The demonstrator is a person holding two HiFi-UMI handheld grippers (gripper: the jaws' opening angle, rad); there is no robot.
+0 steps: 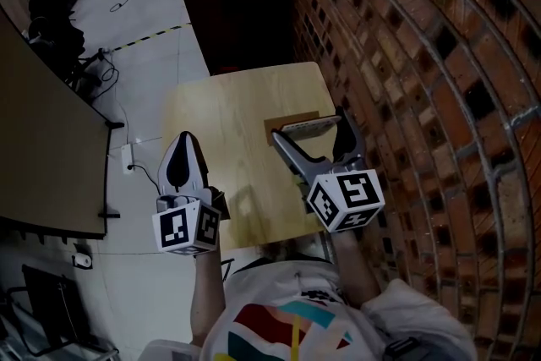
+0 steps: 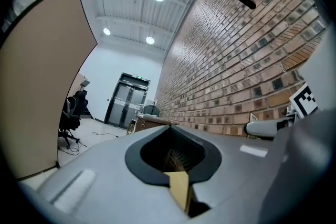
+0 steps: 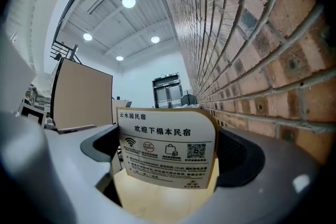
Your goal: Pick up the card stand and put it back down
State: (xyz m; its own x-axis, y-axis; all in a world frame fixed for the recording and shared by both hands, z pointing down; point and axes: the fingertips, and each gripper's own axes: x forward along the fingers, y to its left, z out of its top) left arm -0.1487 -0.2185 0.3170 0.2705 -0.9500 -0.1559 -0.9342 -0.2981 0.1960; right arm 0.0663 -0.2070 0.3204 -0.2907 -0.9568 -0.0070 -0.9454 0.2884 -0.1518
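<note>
Right gripper [image 1: 309, 136] forward, jaws flanking card stand [image 3: 167, 147]; left gripper [image 1: 184, 139] jaws together.

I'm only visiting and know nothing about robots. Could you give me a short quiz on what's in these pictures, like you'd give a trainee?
1. Which gripper has the card stand between its jaws?
2. True or false: the left gripper has its jaws spread wide apart.
3. What runs along the right edge of the table, close to the card stand? A) a brick wall B) a window C) a bookshelf

Key
1. The right gripper; the card fills the gap between its jaws.
2. False: its jaws are together, with nothing between them.
3. A
</note>
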